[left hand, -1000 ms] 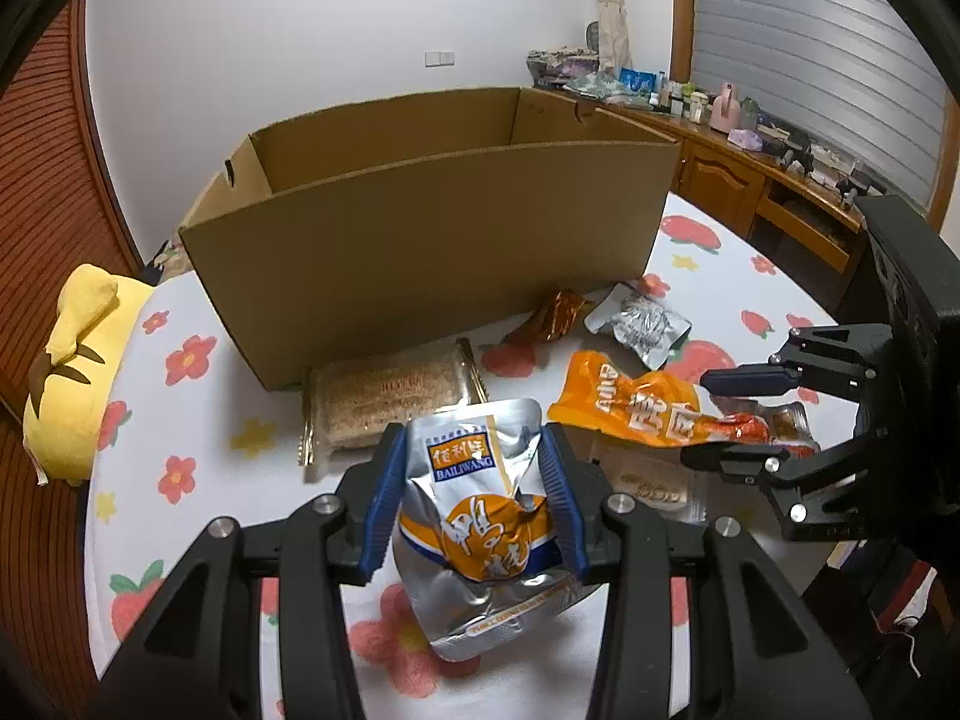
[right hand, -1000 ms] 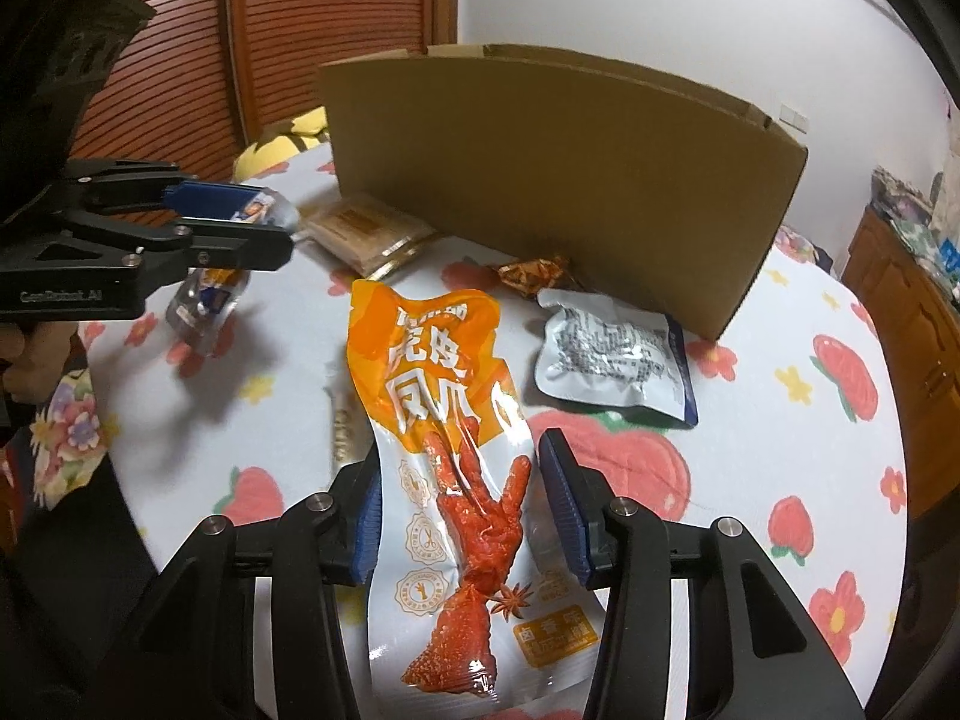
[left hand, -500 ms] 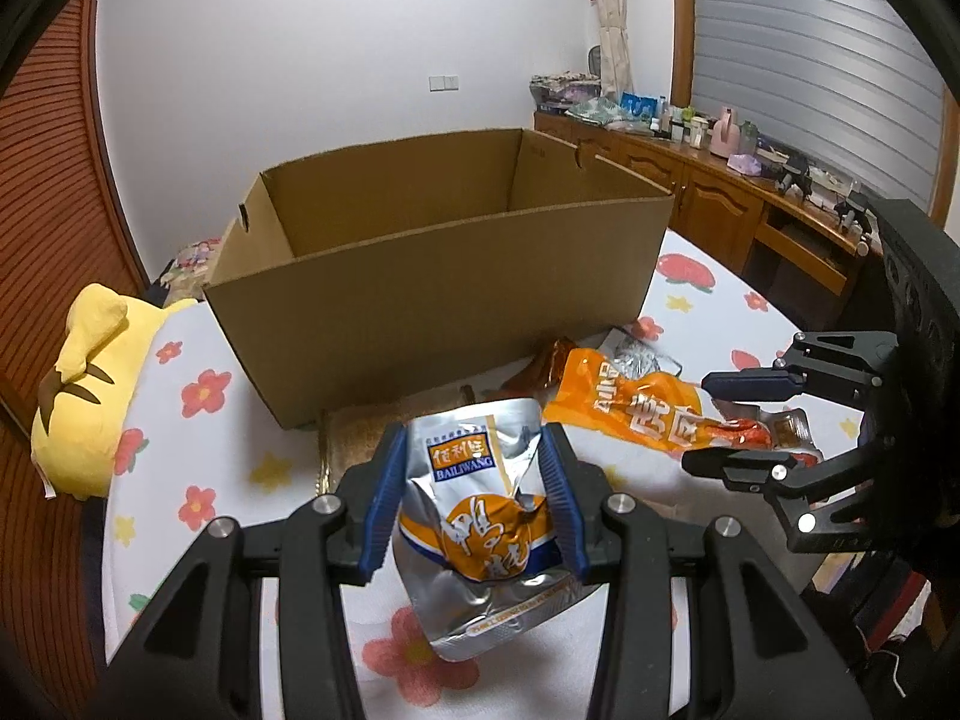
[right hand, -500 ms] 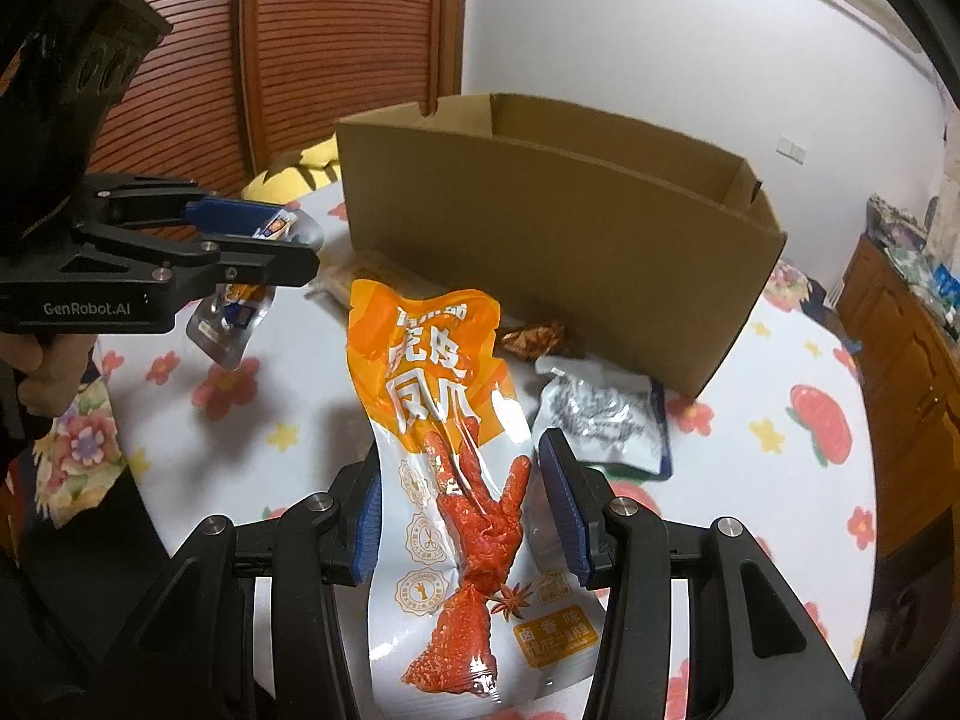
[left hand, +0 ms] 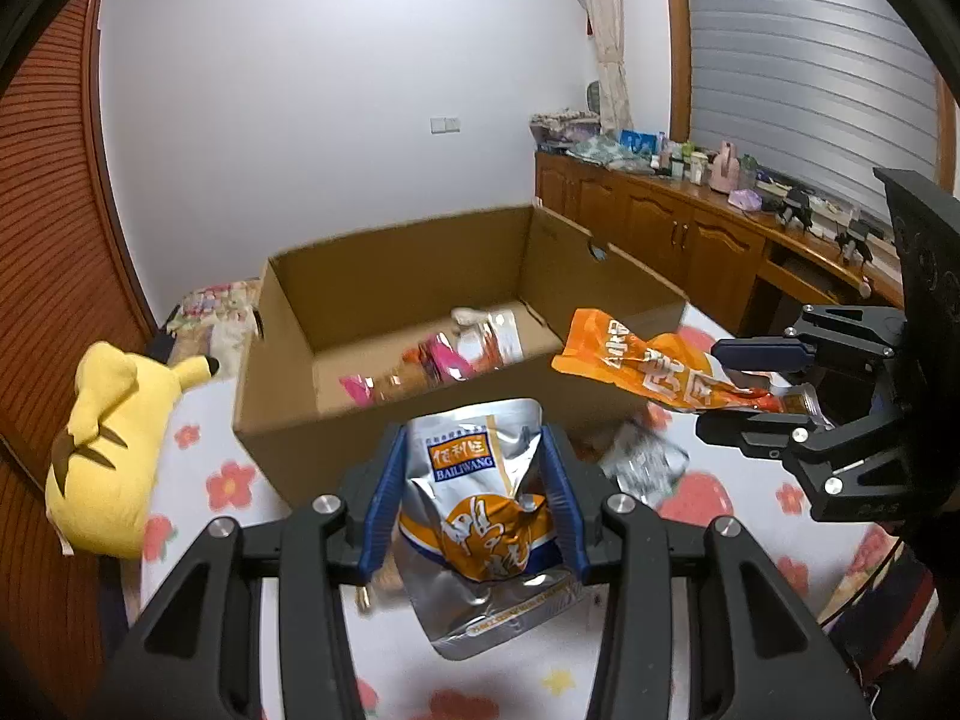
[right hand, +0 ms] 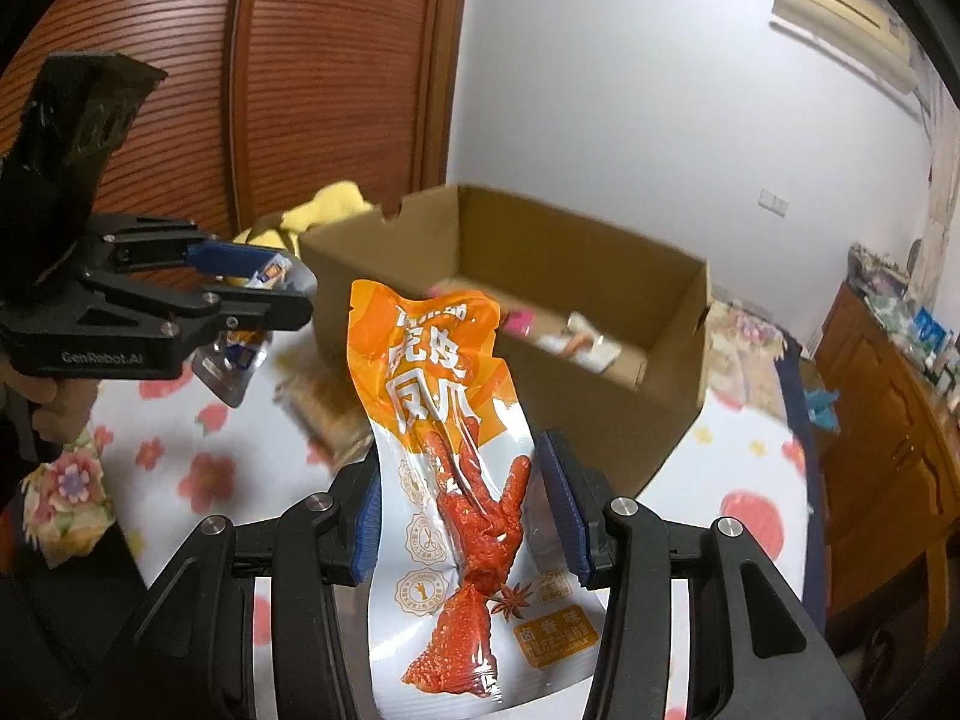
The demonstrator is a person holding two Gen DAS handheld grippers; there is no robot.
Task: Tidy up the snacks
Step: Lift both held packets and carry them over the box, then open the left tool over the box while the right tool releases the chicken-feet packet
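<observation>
My left gripper [left hand: 474, 498] is shut on a silver and orange snack pouch [left hand: 480, 516], held in the air in front of the open cardboard box [left hand: 288, 420]. My right gripper [right hand: 468, 516] is shut on a long orange chicken-feet packet [right hand: 450, 456], also lifted above the table. In the left wrist view the right gripper [left hand: 756, 384] holds that orange packet [left hand: 648, 372] beside the box's right end. From the right wrist camera, the left gripper [right hand: 264, 282] with its pouch [right hand: 234, 354] hangs at the left. Several snack packs [left hand: 456, 348] lie inside the box.
The flowered tablecloth [left hand: 228, 480] carries a silver packet [left hand: 642, 462] and a tan biscuit pack [right hand: 330, 408] near the box. A yellow plush toy [left hand: 108, 438] lies at the table's left. A wooden sideboard [left hand: 690, 234] with clutter stands at the right. A hand [right hand: 54, 408] grips the left tool.
Both grippers rose with their packets still held. The cardboard box now sits lower in both views, and its inside with several snacks has come into sight.
</observation>
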